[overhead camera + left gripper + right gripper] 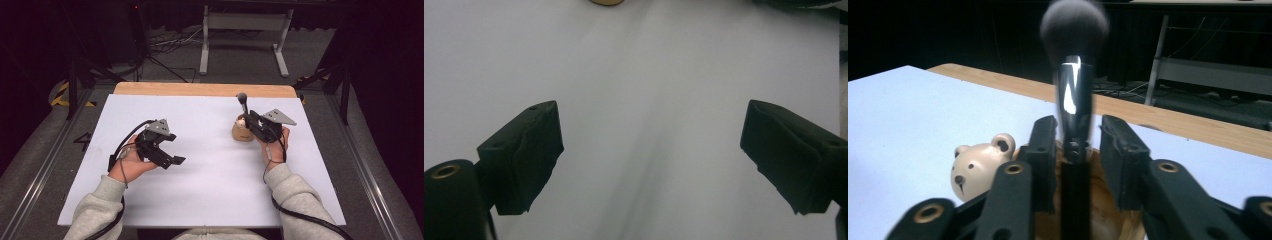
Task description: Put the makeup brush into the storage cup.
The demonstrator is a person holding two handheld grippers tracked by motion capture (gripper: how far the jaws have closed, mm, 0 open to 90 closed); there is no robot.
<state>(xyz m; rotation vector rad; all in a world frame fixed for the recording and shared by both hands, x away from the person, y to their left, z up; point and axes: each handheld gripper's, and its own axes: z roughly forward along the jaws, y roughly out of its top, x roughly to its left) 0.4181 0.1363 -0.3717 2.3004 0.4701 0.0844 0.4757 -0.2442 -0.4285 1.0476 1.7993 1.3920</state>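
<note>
makeup brush stands upright in the wooden bear holder on the bench, between the right tongs, slackened, a gap showing. light, slick ferrule; grip the matte handle. left tongs released, empty.

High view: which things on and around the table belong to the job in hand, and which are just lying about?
In the job:
- makeup brush, upright in the holder
- wooden holder with bear face
- right hand-held gripper, jaws flanking the brush handle

Lying about:
- left hand-held gripper, open and idle
- white table sheet
- metal stand and cables on the floor behind
</note>
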